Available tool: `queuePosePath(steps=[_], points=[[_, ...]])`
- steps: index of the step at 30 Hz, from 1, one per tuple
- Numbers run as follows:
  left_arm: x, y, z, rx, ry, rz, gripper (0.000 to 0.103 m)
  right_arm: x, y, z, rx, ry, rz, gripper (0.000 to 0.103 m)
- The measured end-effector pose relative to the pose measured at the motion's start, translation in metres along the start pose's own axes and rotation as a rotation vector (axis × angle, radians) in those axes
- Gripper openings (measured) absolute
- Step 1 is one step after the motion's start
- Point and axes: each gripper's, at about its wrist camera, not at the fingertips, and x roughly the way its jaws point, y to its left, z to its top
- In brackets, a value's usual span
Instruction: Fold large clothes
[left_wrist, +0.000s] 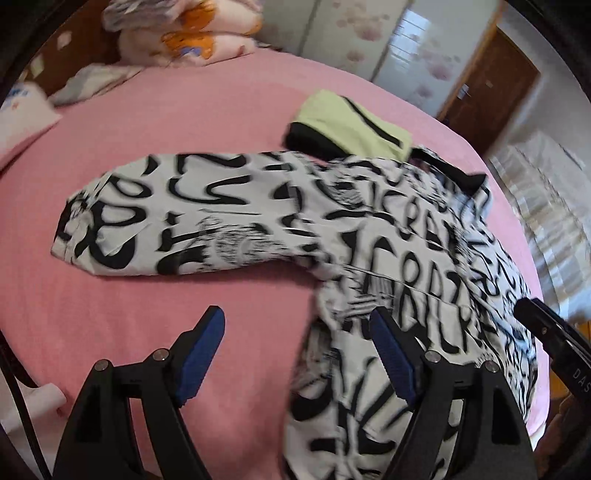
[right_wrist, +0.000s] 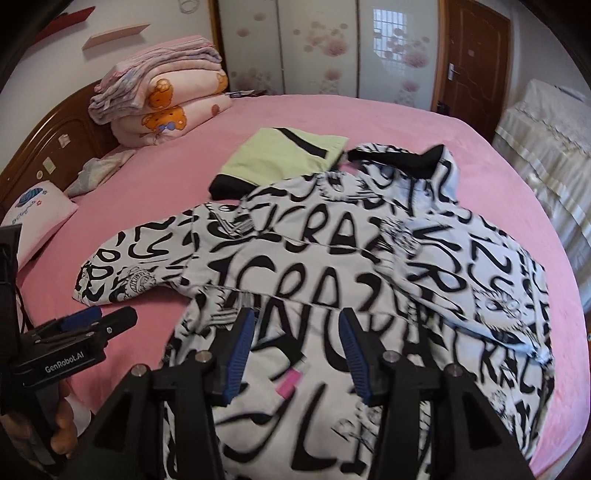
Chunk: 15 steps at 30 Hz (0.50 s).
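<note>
left gripper (left_wrist: 295, 332): jaws apart, empty, over pink bed (left_wrist: 147, 122) | right gripper (right_wrist: 295, 339): jaws apart, empty, above printed jacket (right_wrist: 332, 258)

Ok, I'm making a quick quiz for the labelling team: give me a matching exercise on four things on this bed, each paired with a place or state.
Things:
1. printed jacket
2. green garment
3. stacked quilts
4. left claw

Places or states:
A. folded, beside the jacket's collar
B. open, nothing between its pads
C. piled by the headboard
D. spread out, one sleeve stretched sideways

Pairs: 1-D, 2-A, 3-C, 4-B
</note>
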Motion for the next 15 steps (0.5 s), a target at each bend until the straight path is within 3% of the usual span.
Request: queuePosePath(steps=[8,15], points=[[0.047,0.121,-0.001,-0.357,0.039,-0.046,0.079,0.069,0.063,0.014,-0.037,0.094,0.062,0.048],[0.075,0.176,-0.006,-0.558,-0.002,-0.121,0.079,0.104,0.095,0.01,-0.082,0.156,0.065,0.048]])
